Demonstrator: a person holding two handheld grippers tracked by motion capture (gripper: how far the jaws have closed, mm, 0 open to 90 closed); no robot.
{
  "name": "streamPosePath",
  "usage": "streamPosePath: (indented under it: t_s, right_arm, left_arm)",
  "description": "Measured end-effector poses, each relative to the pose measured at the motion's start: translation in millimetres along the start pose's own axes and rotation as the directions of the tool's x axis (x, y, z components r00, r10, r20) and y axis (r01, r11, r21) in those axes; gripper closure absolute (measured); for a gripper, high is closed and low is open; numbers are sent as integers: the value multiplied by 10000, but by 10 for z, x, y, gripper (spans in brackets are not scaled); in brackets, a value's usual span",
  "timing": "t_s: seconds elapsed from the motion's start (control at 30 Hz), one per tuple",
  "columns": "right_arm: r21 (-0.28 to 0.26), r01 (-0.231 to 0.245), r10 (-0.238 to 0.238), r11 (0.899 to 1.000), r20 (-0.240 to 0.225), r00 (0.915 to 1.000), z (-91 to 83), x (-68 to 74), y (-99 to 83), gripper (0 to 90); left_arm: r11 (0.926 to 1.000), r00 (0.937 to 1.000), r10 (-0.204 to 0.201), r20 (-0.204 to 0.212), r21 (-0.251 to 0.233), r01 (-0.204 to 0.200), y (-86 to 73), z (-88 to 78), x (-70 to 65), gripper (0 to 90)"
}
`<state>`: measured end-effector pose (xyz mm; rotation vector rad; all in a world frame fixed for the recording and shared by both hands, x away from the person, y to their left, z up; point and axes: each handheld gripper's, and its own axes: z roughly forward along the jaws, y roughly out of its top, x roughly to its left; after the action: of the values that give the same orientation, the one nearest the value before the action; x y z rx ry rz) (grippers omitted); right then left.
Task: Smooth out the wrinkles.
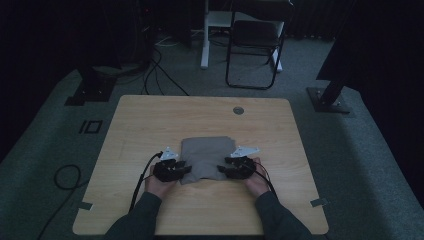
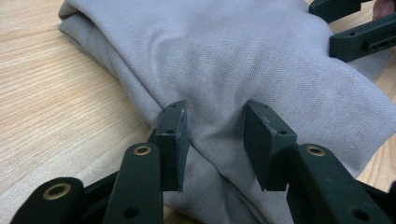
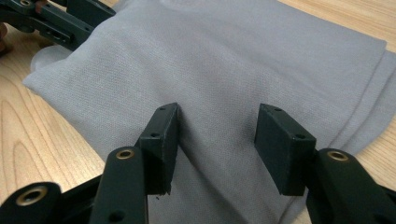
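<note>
A folded grey cloth [image 1: 206, 155] lies flat on the wooden table [image 1: 150, 125], near its middle. My left gripper [image 1: 186, 169] rests at the cloth's near left corner, and its jaws stand apart over the fabric [image 2: 243, 60] with a soft ridge of cloth between the pads [image 2: 175, 140]. At the near right corner, my right gripper [image 1: 223, 167] is open as well, its jaws straddling smooth cloth [image 3: 243, 56] without pinching it. In the left gripper view the right gripper [image 2: 359, 37] shows at the top right. In the right gripper view the left gripper [image 3: 56, 23] shows at the top left.
A round cable hole [image 1: 238, 110] sits near the table's far edge. Tape marks [image 1: 86, 205] [image 1: 318, 202] lie at the near corners. A black chair [image 1: 255, 45] and cables [image 1: 160, 75] are on the carpet beyond the table.
</note>
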<state>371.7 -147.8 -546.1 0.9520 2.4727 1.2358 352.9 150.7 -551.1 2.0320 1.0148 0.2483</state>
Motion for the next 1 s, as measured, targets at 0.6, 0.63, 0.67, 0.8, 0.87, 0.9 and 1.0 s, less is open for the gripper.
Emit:
streamPosePath:
  t_s: [0.6, 0.63, 0.67, 0.8, 0.87, 0.9, 1.0]
  right_arm:
    - [550, 152, -168, 9984, 288, 9994, -31, -95, -83, 487]
    - [559, 147, -164, 9983, 292, 9994, -25, -93, -76, 487]
    - [564, 173, -190, 9983, 301, 9994, -20, -92, -72, 487]
    - [597, 231, -253, 9980, 362, 9990, -3, -84, -59, 488]
    - [560, 172, -198, 9983, 461, 9987, 17, -94, -48, 488]
    - [532, 137, -162, 9985, 474, 9987, 23, -102, -47, 488]
    - [442, 101, -124, 9990, 529, 9985, 37, -120, -44, 489]
  left_arm:
    - [9998, 9987, 130, -495, 161, -122, 17, 12, 9, 604]
    - [9998, 9985, 122, -535, 153, -114, 19, 13, 12, 605]
    - [9998, 9982, 144, -583, 166, -134, 25, 15, 18, 605]
    - [9999, 9970, 29, -776, 130, -19, 52, 39, 47, 607]
    - [9999, 9961, -37, -881, 100, 46, 67, 55, 66, 610]
    - [9999, 9957, -61, -929, 92, 70, 75, 61, 76, 610]
    - [9999, 9942, -144, -1062, 29, 148, 92, 81, 104, 611]
